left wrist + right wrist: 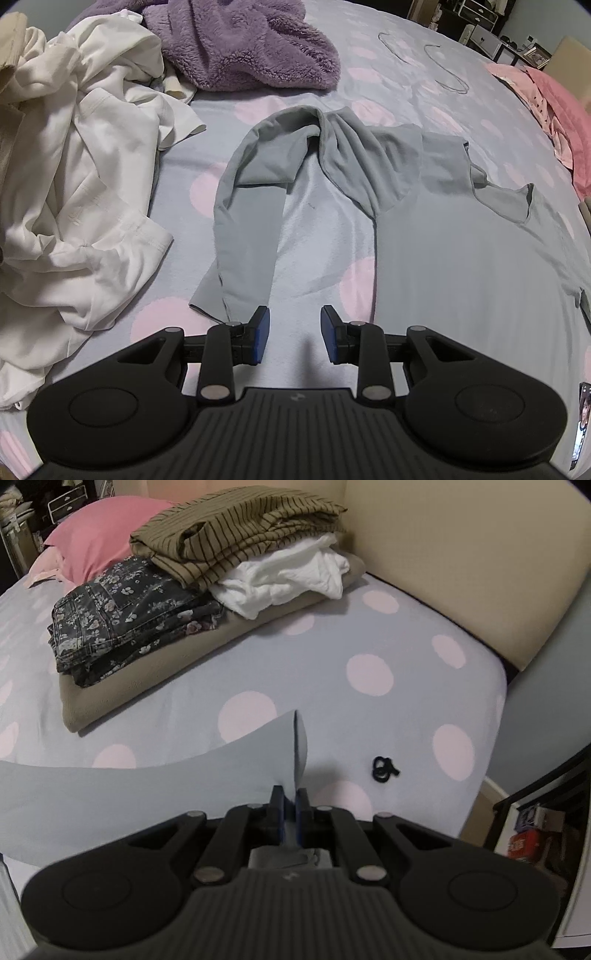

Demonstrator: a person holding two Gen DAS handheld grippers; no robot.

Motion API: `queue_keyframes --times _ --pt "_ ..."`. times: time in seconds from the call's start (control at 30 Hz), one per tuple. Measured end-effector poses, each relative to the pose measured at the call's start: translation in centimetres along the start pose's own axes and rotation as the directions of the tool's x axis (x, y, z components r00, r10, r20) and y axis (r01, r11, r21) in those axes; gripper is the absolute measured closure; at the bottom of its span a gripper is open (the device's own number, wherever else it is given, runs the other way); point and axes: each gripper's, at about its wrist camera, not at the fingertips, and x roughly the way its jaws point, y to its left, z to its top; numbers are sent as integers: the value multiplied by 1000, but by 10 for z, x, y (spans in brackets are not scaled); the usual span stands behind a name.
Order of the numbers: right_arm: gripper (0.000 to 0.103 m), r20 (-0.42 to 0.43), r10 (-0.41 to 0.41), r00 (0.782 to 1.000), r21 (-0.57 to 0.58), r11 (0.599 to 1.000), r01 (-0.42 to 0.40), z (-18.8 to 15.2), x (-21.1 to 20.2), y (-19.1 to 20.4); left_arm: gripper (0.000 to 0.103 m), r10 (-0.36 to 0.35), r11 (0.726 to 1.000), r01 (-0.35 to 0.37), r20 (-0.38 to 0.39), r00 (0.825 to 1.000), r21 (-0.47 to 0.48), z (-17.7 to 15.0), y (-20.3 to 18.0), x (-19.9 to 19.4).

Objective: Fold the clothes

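The pale grey-blue long-sleeved shirt (424, 229) lies spread, sleeve toward 11 o'clock. The right gripper (290, 812) pinches its hem; the left gripper (294, 334) gapes wide. Taut, level lifting should avoid wrinkles.

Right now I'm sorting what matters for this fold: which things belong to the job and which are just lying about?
In the job:
- grey long-sleeved top
- right gripper, clamped on its edge
- left gripper, open near the sleeve cuff

Lying about:
- purple fleece
- white clothes
- folded stack
- black hair tie
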Motion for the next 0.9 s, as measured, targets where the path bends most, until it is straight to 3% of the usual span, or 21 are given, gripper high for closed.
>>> queue_keyframes --times 0.17,0.27,0.33,0.67,0.73,0.8,0.9 --pt "96 12 -32 999 -22 999 32 -4 15 10 75 -2 1000 2 -8 1000 -3 1 4 3" --pt "87 8 -49 999 -30 998 50 -7 19 20 71 -5 1000 5 -2 1000 15 6 8 5" --pt "79 12 -18 1000 -44 999 18 -10 17 32 67 -5 1000 5 -3 1000 14 10 14 8" --pt "72 -65 173 983 -114 977 -180 -43 10 117 67 39 999 -40 -27 999 -35 24 42 40" --pt "70 -86 208 974 -127 968 -218 -51 9 136 70 45 998 -47 -29 999 -43 25 45 45" --pt "70 -106 243 964 -138 957 -256 -58 8 154 84 42 998 -44 -35 999 -40 25 45 50" --pt "70 -109 221 969 -173 956 -237 -67 15 163 99 55 998 -55 -41 998 -4 23 38 53"
